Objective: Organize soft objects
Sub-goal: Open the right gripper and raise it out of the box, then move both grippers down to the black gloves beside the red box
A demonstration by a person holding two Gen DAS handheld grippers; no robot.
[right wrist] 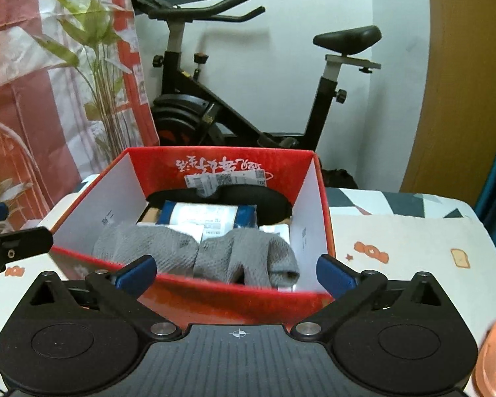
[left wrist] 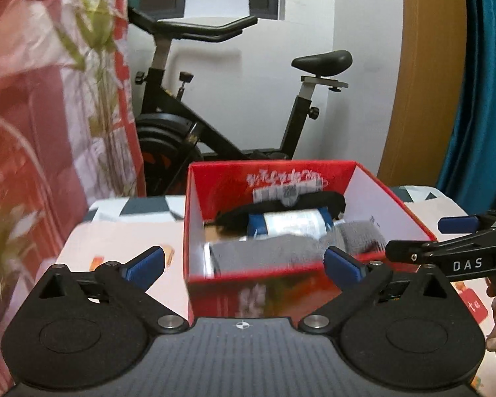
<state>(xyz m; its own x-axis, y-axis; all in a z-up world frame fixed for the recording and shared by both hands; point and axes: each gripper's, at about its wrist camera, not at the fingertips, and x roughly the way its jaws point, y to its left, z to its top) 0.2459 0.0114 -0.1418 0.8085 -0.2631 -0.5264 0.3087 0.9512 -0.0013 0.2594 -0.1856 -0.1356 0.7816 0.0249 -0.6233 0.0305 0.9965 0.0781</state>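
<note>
On the patterned table cover (right wrist: 413, 231) sits an open red box (right wrist: 324, 198), centre of both views, white inside on its side walls. Grey socks (right wrist: 234, 254) lie bunched against its near wall; behind them a blue-and-white packet (right wrist: 211, 215), then a black soft item (right wrist: 248, 195) with a paper tag at the far wall. Left gripper (left wrist: 243, 261) hovers before the near wall, jaws spread wide, nothing between them. Right gripper (right wrist: 236, 271) likewise wide apart and empty, near the same wall. Exercise bike (right wrist: 248, 99) stands beyond, plant (right wrist: 92, 49) far left
</note>
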